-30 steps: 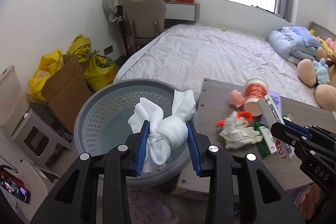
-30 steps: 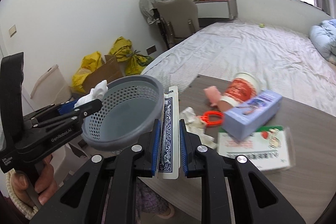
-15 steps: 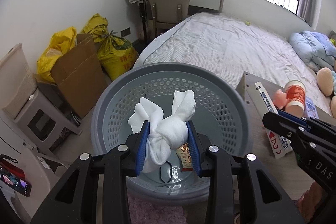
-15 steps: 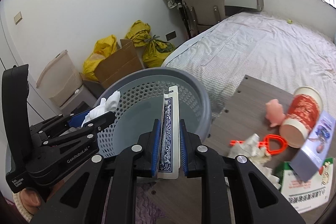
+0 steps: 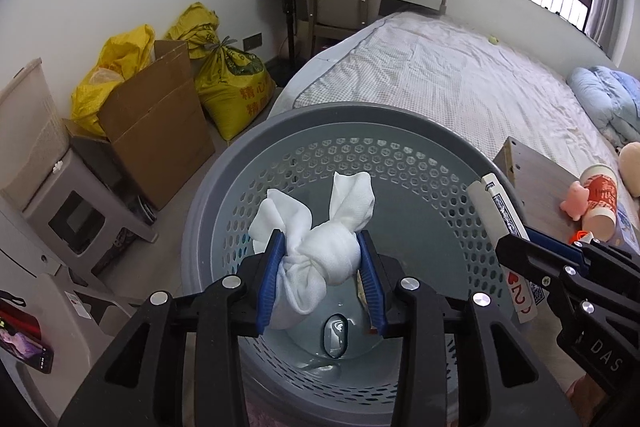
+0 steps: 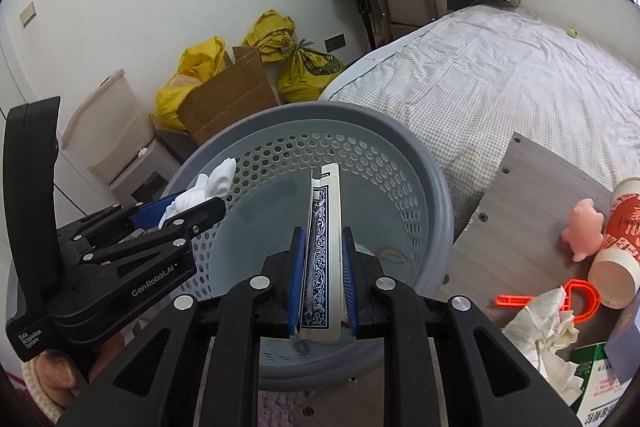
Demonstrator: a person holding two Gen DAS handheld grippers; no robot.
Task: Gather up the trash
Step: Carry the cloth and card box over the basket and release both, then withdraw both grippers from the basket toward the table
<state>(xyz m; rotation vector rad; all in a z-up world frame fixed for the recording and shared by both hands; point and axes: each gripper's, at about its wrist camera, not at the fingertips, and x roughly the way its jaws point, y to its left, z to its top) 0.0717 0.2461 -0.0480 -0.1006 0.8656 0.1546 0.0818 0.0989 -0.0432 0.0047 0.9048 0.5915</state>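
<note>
My left gripper [image 5: 322,279] is shut on a knotted white tissue wad [image 5: 320,251] and holds it over the open grey perforated basket [image 5: 400,123]. My right gripper [image 6: 323,291] is shut on a blue-patterned playing-card box [image 6: 324,239], held upright above the same basket [image 6: 436,187]. In the left wrist view the card box [image 5: 504,223] and the right gripper [image 5: 536,259] sit over the basket's right rim. In the right wrist view the left gripper [image 6: 192,207] with the tissue [image 6: 208,187] is over the left rim. Small items lie on the basket floor [image 5: 336,337].
A wooden table [image 6: 532,195] to the right holds a crumpled paper [image 6: 544,323], orange plastic ring [image 6: 576,295], red paper cup [image 6: 620,247], pink pig toy [image 6: 584,231] and a green carton [image 6: 596,371]. A bed [image 5: 460,83], cardboard box [image 5: 156,131] and yellow bags [image 5: 232,83] stand behind.
Both grippers have moved left from the table until they are over the basket, each still holding its item. The basket now fills the middle of both views.
</note>
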